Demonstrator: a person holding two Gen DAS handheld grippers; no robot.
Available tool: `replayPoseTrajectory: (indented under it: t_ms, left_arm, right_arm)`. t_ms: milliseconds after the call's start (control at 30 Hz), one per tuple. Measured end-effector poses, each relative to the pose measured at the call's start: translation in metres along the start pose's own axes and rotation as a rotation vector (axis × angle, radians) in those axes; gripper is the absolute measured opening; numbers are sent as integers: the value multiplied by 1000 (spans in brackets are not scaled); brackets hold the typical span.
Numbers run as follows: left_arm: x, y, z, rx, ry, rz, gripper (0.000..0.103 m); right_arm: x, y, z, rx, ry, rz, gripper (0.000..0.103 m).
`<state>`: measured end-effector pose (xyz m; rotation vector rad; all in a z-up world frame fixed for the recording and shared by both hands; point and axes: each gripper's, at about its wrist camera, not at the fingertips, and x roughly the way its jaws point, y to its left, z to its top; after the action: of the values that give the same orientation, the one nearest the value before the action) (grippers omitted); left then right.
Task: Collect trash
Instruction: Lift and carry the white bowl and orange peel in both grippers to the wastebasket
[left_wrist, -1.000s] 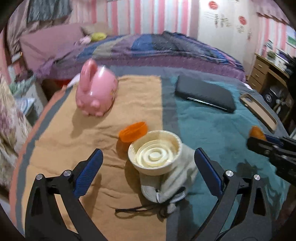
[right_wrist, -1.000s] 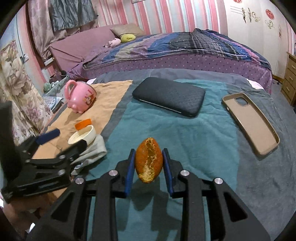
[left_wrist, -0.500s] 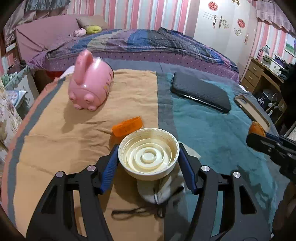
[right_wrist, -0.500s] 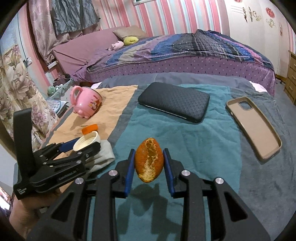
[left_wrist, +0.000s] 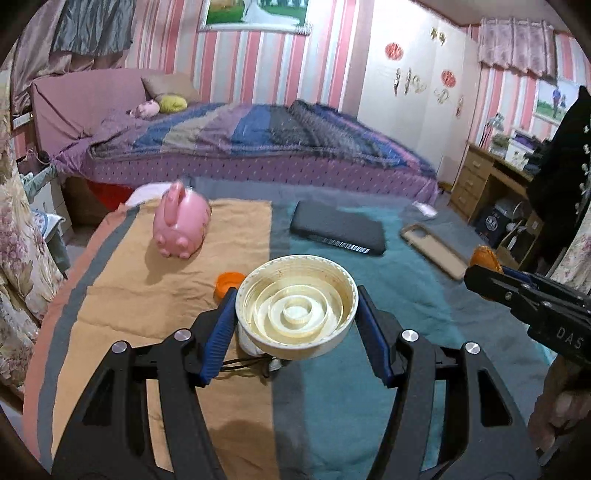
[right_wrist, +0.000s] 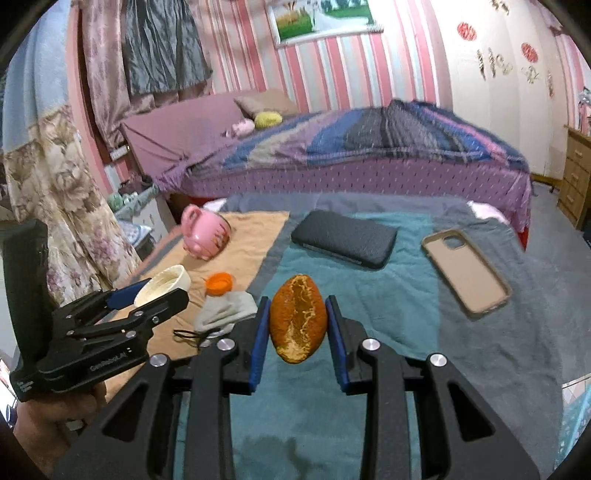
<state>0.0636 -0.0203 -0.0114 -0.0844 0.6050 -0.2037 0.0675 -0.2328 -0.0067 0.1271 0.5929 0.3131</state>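
The white lid (left_wrist: 296, 306) hides most of the grey sock (left_wrist: 246, 338) beneath it.

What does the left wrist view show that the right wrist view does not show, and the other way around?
Only the left wrist view shows the ringed inside of the white lid and a desk at the right edge.

Only the right wrist view shows the torn face of the orange peel and the whole phone case.

Both show the pink mug, orange cap and black pouch.

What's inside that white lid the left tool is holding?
The white lid shows raised concentric rings and yellowish staining inside, nothing loose. Its underside is hidden. The left gripper clamps it above a grey cloth.
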Motion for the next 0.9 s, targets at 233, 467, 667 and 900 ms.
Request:
replayPoseTrajectory:
  t_ms: [233, 467, 667, 900]
  left_arm:
    - [-33, -6, 2, -13, -70, -10, 61]
    - [-38, -12, 5, -12, -61, -13, 61]
    - [-56, -23, 12, 3, -84, 8, 61]
    - [-76, -38, 17, 11, -97, -4, 61]
  right_arm:
    - [-41, -3, 2, 19, -83, -32, 31]
    - [-56, -5, 9, -6, -97, -49, 31]
    - [-66, -6, 13, -23, -106, -42, 31]
    - [-92, -10, 15, -22, -139, -46, 30]
